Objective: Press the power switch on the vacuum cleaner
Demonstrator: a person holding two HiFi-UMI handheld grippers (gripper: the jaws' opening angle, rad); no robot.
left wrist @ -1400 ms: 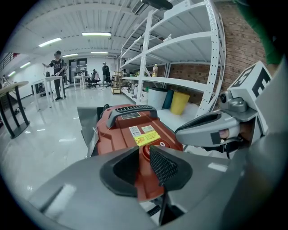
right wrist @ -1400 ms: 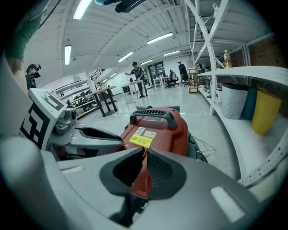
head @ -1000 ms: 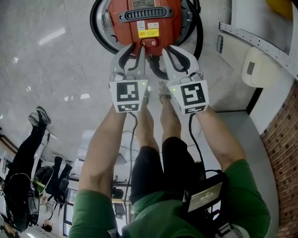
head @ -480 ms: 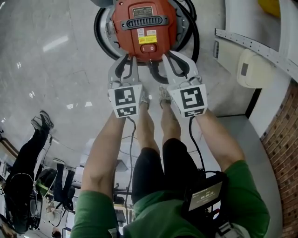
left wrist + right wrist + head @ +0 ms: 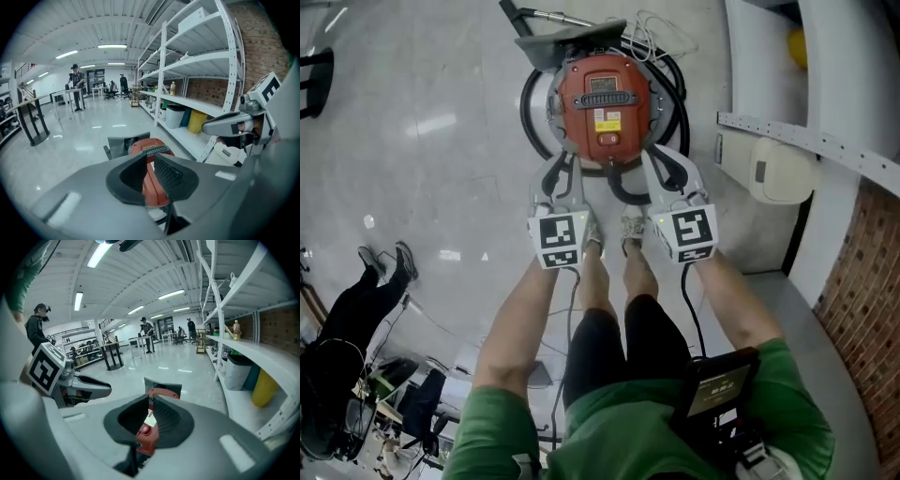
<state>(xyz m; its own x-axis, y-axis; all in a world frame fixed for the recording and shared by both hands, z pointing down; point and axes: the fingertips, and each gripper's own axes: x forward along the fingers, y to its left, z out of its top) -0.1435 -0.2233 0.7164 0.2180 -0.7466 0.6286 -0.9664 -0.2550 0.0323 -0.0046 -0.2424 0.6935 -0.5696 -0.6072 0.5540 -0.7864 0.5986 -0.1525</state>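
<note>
The vacuum cleaner (image 5: pixel 607 103) is a round red canister on the glossy floor, ringed by a black hose. Its small red power switch (image 5: pixel 608 142) sits at the near edge, below a yellow label. My left gripper (image 5: pixel 563 167) hovers just left of the switch, and my right gripper (image 5: pixel 656 161) just right of it. Both are shut on nothing and clear of the canister. In the left gripper view the red body (image 5: pixel 151 186) shows through the left gripper (image 5: pixel 151 157). In the right gripper view the switch (image 5: pixel 146 429) shows below the right gripper (image 5: pixel 149 402).
White shelving (image 5: pixel 825 84) and a brick wall (image 5: pixel 862 281) run along the right, with a white box (image 5: pixel 780 171) at the shelf foot. The grey floor nozzle (image 5: pixel 567 39) lies beyond the canister. My feet (image 5: pixel 609 232) stand behind the grippers. People stand far off.
Both grippers have drawn back from the switch toward my feet, and the head view has risen, so the canister looks smaller and farther away. The jaws have stayed shut.
</note>
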